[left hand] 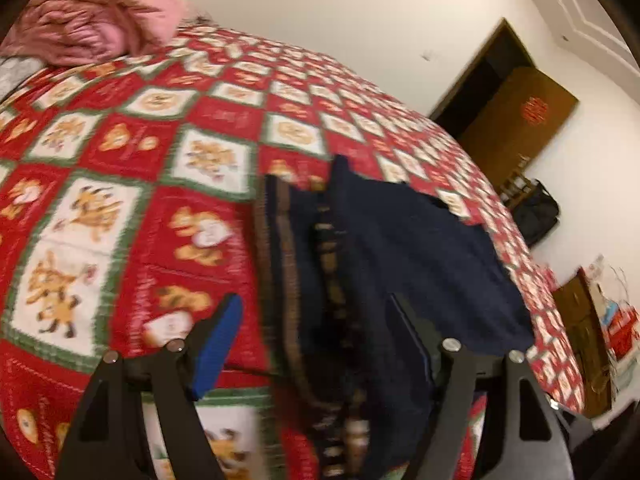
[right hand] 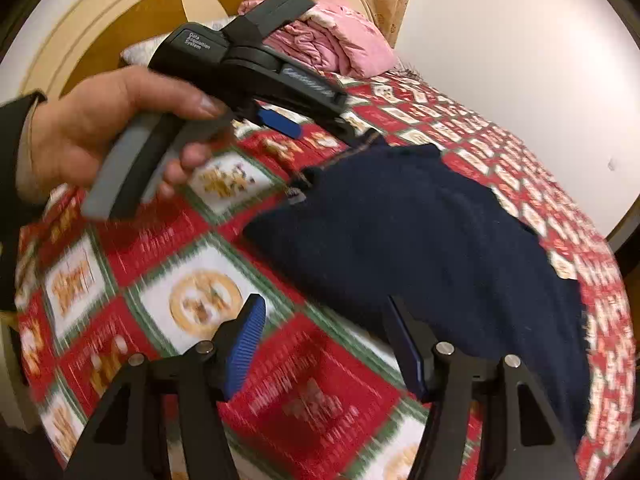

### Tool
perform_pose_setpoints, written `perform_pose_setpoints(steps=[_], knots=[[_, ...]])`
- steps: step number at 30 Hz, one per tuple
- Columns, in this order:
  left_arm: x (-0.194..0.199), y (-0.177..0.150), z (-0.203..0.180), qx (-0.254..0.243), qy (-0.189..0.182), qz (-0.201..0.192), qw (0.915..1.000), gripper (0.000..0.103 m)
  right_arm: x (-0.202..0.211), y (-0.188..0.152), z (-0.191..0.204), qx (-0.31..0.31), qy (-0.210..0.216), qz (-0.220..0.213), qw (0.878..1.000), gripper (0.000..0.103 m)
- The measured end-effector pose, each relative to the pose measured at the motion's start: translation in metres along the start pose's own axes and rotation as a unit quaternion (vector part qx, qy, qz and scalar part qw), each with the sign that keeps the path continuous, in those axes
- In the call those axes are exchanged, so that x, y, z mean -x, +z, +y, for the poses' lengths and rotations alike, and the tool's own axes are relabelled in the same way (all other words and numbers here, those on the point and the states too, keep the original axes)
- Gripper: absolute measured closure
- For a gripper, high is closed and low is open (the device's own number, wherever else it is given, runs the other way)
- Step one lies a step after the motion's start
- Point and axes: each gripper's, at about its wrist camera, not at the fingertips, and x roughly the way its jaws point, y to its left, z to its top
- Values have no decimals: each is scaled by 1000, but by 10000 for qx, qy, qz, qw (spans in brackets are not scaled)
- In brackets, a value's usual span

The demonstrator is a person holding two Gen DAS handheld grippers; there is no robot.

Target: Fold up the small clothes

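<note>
Right wrist: dark navy garment point(right hand: 420, 240) lies rumpled, brown-trimmed.

A home bedroom: patterned bedspread point(left hand: 168, 152), wooden headboard point(right hand: 120, 12), pink quilt point(left hand: 100, 20).

Both claws point(left hand: 316, 344) point(right hand: 328, 344) agape (fingers wide)

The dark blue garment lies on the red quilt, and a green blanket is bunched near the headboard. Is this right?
Not quite: the blanket is pink, not green, as the right wrist view shows. The dark blue garment does lie on the red quilt.
</note>
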Motion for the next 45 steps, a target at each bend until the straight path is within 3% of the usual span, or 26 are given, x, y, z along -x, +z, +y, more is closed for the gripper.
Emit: perform_pose_setpoints(steps=[4,7,9,11,13,16,18,19,23,25,28,29,30,31,33,35,40,43,45], knots=[[5,-16,-29,-284,-327,204,9989,28,-4,0,-31,-578,164,103,9981,41],[13,-35,-40,-534,-134,290,9981,28,11,-24,-77,-1063,-101,151,9942,41],[27,-51,-46,-599,-157,140,9980,28,30,-50,-118,-1493,-401,173,9878,41],[39,-65,-52,-645,-80,-20,9979,28,53,-83,-165,-2008,-741,169,9767,41],[38,-77,-57,-549,-293,32,9981,28,73,-118,-215,-2557,-1112,228,9601,41],[24,-89,-62,-484,-326,220,9981,31,83,-152,-272,-3238,-1112,276,9392,41],[16,-92,-66,-504,-210,264,9982,34,80,-164,-294,-3415,-1059,359,9332,41],[15,-91,-67,-461,-203,239,9984,36,78,-167,-299,-3440,-1077,381,9320,41],[11,-89,-74,-419,-222,319,9984,59,65,-175,-311,-3527,-918,476,9300,53],[6,-90,-78,-497,-187,403,9978,59,58,-180,-309,-3505,-906,551,9305,58],[-1,-93,-74,-420,-145,504,9977,59,49,-194,-321,-3737,-797,624,9220,75],[-1,-93,-72,-373,-173,479,9980,65,47,-198,-323,-3814,-747,620,9193,88],[-1,-93,-72,-380,-178,474,9980,91,47,-201,-324,-3840,-733,592,9185,91],[0,-92,-70,-360,-235,523,9977,103,49,-202,-324,-3876,-660,538,9179,92],[7,-91,-67,-271,-386,535,9975,103,56,-202,-322,-3873,-579,451,9190,94],[22,-92,-72,-480,-472,409,9969,103,69,-197,-318,-3783,-541,357,9234,94],[29,-104,-65,-525,-401,537,9964,103,79,-201,-311,-3539,-616,603,9313,94],[32,-101,-60,-458,-272,143,9985,103,61,-211,-313,-3621,-608,687,9276,94],[36,-94,-59,-341,-114,-57,9993,89,60,-212,-314,-3713,-595,564,9249,94]])
